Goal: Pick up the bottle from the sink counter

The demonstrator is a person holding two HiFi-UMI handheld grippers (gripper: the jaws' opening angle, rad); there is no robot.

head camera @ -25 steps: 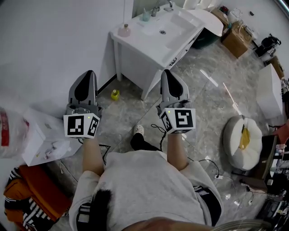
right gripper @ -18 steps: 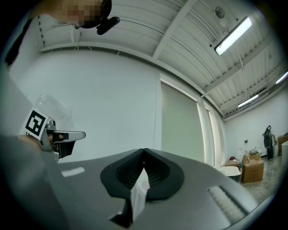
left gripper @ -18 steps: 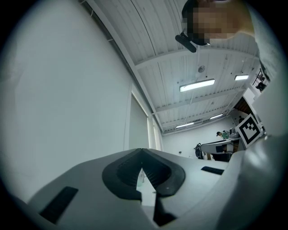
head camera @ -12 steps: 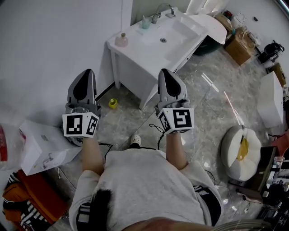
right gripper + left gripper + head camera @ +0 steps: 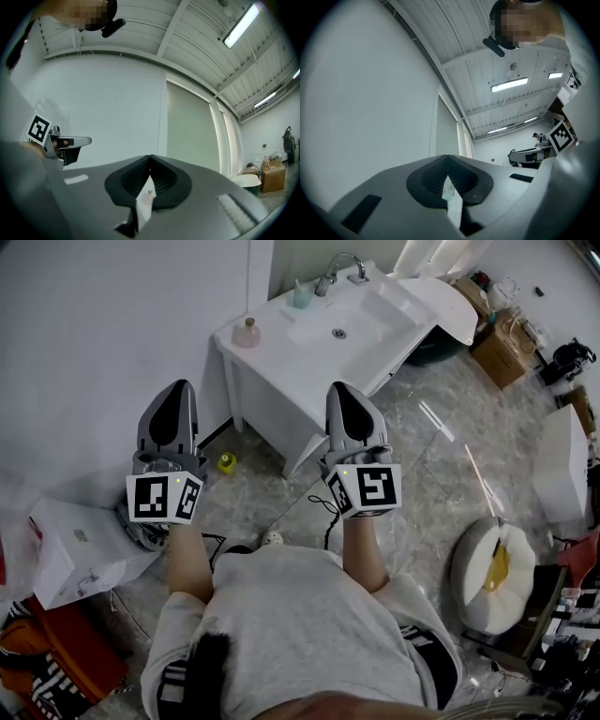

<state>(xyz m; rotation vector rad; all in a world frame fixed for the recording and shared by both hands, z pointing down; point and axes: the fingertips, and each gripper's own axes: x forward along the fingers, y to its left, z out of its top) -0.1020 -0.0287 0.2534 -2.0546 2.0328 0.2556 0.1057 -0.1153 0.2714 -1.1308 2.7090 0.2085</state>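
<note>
A pale pink bottle (image 5: 247,333) stands on the left corner of the white sink counter (image 5: 281,357). A teal bottle (image 5: 302,296) stands farther back beside the faucet (image 5: 330,276). In the head view my left gripper (image 5: 177,388) and right gripper (image 5: 338,389) are held side by side over the floor, short of the counter, both shut and empty. In the left gripper view the left gripper's (image 5: 448,160) jaws meet, with the teal bottle (image 5: 449,191) showing in the slit below. The right gripper's (image 5: 150,159) jaws also meet, and the pink bottle (image 5: 148,197) shows under them.
A small yellow object (image 5: 226,462) lies on the floor by the counter leg. A white box (image 5: 77,549) sits at my left, and a white round cushion (image 5: 492,576) at my right. Cardboard boxes (image 5: 506,348) and a white cabinet (image 5: 561,463) stand farther right. Cables trail over the floor.
The sink counter has come lower and nearer in the head view as the person walks toward it. Both grippers stay shut and level in front of the body.
</note>
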